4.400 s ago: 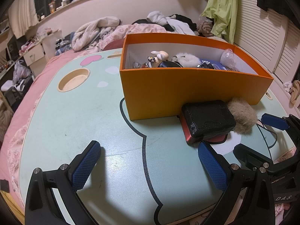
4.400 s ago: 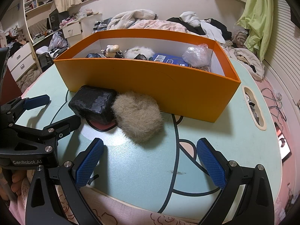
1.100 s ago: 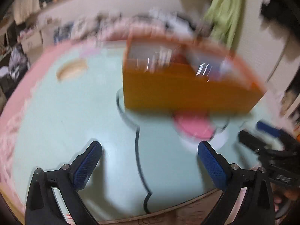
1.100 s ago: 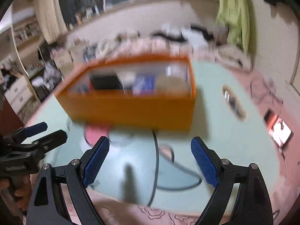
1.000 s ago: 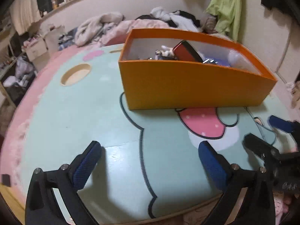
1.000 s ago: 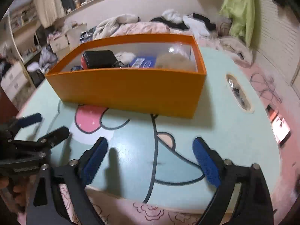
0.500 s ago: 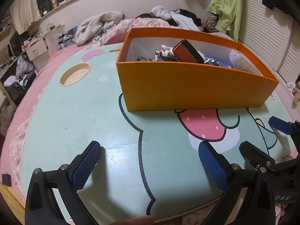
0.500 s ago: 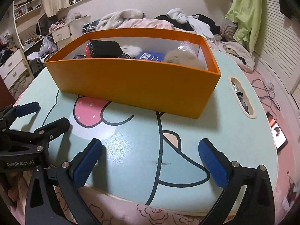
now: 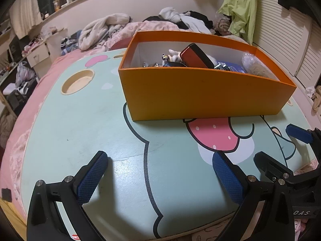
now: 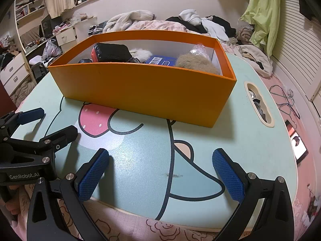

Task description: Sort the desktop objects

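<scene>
1. Table (image 10: 230,132) lies bare ahead of both your grippers; nothing loose on it that shows.
2. Box (image 10: 140,86) sits straight ahead, long axis crosswise, holding the case (image 10: 112,53) and fur ball (image 10: 195,63).
3. Left gripper (image 9: 160,178) and right gripper (image 10: 160,176) gape wide, both empty, about equally near.

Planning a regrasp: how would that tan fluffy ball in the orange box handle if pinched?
The tan fluffy ball looks like soft fur, so it would probably squash and feel light. Its rounded shape might roll on the table, but the orange box walls contain it now.
</scene>
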The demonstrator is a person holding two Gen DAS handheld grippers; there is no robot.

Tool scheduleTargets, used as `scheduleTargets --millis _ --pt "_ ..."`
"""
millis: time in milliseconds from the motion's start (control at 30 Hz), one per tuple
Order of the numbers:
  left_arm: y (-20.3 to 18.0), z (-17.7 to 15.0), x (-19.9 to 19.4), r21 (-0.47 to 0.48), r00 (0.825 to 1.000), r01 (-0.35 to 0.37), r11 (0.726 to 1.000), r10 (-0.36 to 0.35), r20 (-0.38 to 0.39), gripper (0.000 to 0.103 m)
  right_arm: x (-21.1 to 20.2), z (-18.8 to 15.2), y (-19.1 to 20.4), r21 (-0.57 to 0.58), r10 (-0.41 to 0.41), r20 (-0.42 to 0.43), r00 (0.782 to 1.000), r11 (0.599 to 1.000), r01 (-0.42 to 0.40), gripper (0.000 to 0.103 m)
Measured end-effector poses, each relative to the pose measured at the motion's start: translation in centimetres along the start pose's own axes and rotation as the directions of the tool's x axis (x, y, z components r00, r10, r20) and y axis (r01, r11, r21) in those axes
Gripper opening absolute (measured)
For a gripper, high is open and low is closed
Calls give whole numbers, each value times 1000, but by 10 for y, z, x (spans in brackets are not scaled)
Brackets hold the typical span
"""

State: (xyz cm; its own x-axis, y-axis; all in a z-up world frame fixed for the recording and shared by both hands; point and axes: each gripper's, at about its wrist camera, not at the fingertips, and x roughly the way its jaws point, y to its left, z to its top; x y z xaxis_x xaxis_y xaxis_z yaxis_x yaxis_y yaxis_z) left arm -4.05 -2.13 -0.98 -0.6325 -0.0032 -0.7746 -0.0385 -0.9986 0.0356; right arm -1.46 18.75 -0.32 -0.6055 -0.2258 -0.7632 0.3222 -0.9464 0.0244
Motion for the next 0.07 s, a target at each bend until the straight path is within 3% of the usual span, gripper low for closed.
scheduleTargets --millis 67 --pt "-2 0 0 1 1000 0 1000 0 2 103 0 0 1 1 -1 0 1000 1000 1 102"
